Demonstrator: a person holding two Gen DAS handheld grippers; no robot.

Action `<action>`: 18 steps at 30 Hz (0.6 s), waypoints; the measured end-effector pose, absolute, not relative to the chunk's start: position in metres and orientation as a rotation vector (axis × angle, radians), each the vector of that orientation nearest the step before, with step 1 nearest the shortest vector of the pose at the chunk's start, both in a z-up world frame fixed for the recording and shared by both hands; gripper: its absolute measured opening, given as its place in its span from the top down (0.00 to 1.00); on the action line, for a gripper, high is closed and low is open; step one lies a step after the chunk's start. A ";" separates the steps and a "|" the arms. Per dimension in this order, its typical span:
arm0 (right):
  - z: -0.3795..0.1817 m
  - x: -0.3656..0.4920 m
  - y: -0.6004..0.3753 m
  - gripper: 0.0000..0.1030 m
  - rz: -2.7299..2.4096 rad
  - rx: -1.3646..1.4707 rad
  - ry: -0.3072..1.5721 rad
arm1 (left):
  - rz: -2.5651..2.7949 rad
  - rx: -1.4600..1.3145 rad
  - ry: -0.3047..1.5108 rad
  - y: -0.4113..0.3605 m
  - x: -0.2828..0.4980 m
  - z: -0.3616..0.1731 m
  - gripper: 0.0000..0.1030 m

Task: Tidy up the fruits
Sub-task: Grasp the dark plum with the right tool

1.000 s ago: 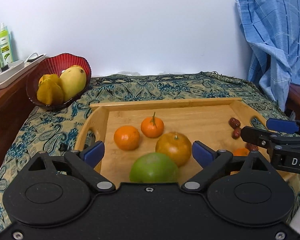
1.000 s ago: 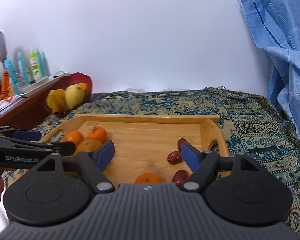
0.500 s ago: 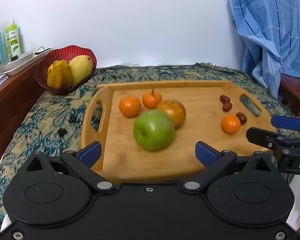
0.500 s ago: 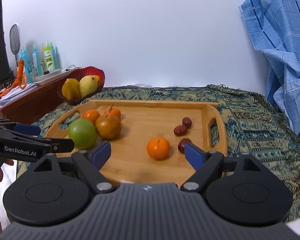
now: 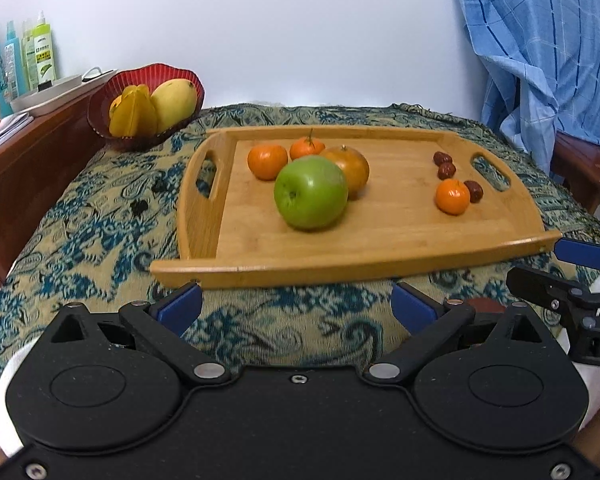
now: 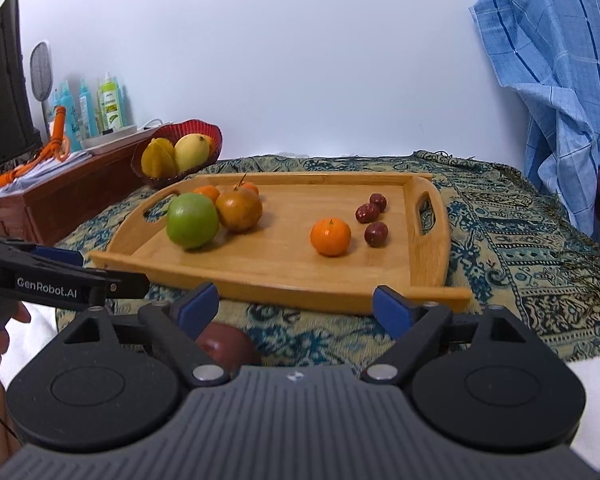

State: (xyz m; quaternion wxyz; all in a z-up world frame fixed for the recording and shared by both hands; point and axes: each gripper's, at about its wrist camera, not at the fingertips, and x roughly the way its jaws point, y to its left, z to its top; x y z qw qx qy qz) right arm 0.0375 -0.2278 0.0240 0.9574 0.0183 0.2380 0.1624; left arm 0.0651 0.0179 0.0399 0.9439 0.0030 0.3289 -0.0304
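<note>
A wooden tray (image 5: 400,240) (image 6: 284,268) lies on a patterned cloth. On it sit a green apple (image 5: 311,192) (image 6: 192,221), a brownish-orange fruit (image 5: 350,168) (image 6: 239,209), two small oranges (image 5: 267,161) at the left, a lone small orange (image 5: 452,197) (image 6: 330,237) and three dark red dates (image 5: 446,169) (image 6: 367,213) at the right. My left gripper (image 5: 296,306) is open and empty, short of the tray's front edge. My right gripper (image 6: 296,304) is open and empty too. A dark red fruit (image 6: 226,346) lies on the cloth just under it.
A red bowl (image 5: 148,80) (image 6: 204,130) with a mango and starfruit stands at the back left. A wooden cabinet (image 5: 28,152) with bottles is on the left. A blue cloth (image 5: 540,52) hangs over a chair at the right.
Both grippers have pulled back and risen from over the tray to before its front edge. The whole tray now shows. The fruits have stayed in place.
</note>
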 end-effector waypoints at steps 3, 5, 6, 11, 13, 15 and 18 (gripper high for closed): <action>0.021 0.028 -0.225 0.09 0.342 0.019 0.482 | -0.066 0.004 0.680 0.017 0.058 0.037 0.02; 0.020 0.024 -0.223 0.09 0.352 0.012 0.483 | -0.071 0.006 0.688 0.017 0.054 0.035 0.02; 0.019 0.021 -0.222 0.08 0.356 0.008 0.483 | -0.072 0.008 0.691 0.017 0.052 0.034 0.02; 0.016 0.012 -0.218 0.07 0.372 -0.006 0.485 | -0.069 0.021 0.702 0.017 0.046 0.030 0.02; 0.014 0.009 -0.216 0.06 0.377 -0.014 0.484 | -0.069 0.022 0.706 0.016 0.044 0.029 0.02; 0.014 0.006 -0.214 0.06 0.379 -0.025 0.481 | -0.068 0.023 0.708 0.016 0.043 0.028 0.02; 0.013 0.003 -0.210 0.06 0.380 -0.043 0.477 | -0.067 0.026 0.710 0.016 0.041 0.027 0.02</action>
